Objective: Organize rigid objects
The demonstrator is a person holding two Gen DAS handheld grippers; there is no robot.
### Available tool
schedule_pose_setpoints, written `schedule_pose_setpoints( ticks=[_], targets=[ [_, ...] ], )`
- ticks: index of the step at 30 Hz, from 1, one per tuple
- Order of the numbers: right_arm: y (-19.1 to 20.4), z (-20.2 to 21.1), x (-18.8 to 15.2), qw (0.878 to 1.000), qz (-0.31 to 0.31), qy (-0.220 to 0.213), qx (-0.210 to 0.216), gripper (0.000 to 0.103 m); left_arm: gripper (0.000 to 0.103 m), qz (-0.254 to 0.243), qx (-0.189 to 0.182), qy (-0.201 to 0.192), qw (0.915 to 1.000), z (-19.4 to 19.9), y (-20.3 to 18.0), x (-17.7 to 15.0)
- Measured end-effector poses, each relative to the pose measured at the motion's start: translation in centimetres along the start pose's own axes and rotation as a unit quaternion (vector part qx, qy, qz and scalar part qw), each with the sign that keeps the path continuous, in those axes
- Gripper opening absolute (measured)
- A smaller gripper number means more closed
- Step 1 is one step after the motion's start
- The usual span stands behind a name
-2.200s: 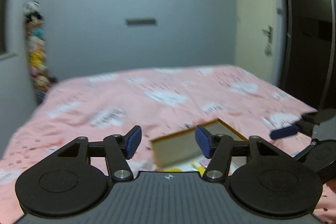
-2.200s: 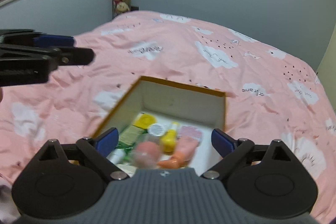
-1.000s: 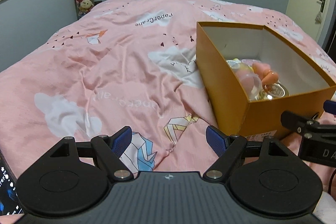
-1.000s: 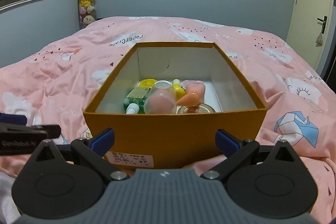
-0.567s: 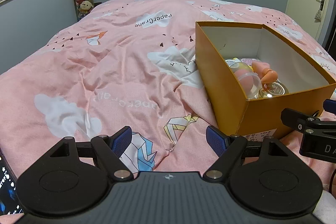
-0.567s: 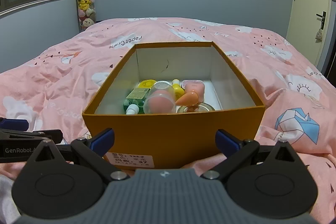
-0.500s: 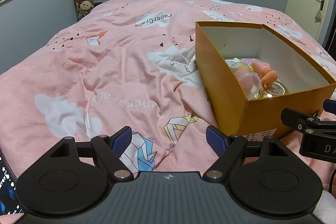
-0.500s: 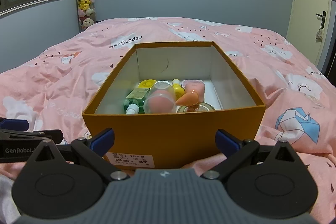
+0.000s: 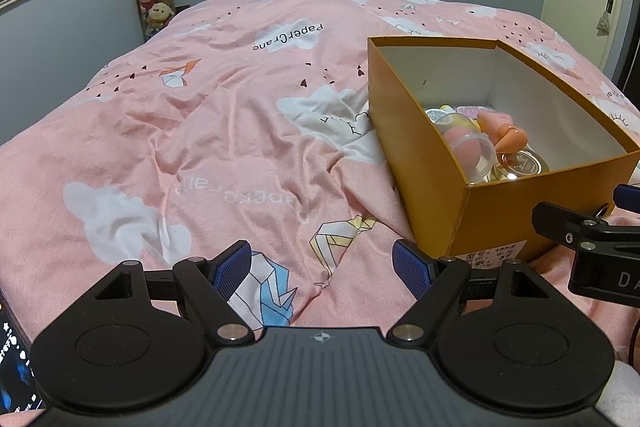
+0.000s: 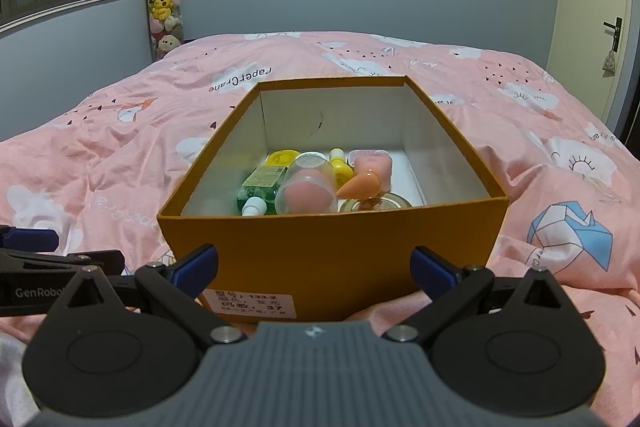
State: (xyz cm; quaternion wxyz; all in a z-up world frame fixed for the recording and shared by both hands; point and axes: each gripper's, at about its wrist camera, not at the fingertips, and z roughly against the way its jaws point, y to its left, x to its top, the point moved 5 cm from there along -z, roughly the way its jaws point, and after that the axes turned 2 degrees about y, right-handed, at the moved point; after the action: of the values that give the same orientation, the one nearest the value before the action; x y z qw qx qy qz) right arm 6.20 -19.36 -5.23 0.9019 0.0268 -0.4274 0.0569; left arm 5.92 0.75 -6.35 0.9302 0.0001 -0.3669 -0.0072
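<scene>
Right wrist view: both the right hand-held gripper (image 10: pixel 314 269) and left hand-held gripper (image 9: pixel 322 263) gape empty, and reaching carelessly could tip the orange box (image 10: pixel 332 251) on the soft bed (image 10: pixel 120 147).

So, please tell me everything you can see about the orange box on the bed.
The orange cardboard box is rectangular and open, with no lid in view, white inside, and stands upright on the pink bedspread. A white printed label is stuck low on its near wall. Small items lie at its bottom, among them a green bottle, a clear cup holding something pink and an orange cone-shaped piece. The open right gripper faces the near wall; contact cannot be judged.
</scene>
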Motion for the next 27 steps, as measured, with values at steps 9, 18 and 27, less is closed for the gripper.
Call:
schedule_pose_setpoints(
  ticks=[9, 18, 27],
  targets=[
    [0.14, -0.05, -0.01, 1.000, 0.000, 0.002, -0.004, 0.100, 0.094, -0.009, -0.009, 0.000, 0.9999, -0.18, -0.35, 0.04],
    [-0.05, 0.12, -0.08, 1.000, -0.004, 0.002, -0.013, 0.100, 0.094, -0.013, -0.018, -0.001, 0.9997, -0.27, -0.54, -0.01],
    [0.06, 0.11, -0.10, 1.000, -0.003, 0.004, -0.017, 0.100, 0.094, -0.017, -0.025, -0.002, 0.9995, -0.35, -0.70, -0.08]
  ],
)
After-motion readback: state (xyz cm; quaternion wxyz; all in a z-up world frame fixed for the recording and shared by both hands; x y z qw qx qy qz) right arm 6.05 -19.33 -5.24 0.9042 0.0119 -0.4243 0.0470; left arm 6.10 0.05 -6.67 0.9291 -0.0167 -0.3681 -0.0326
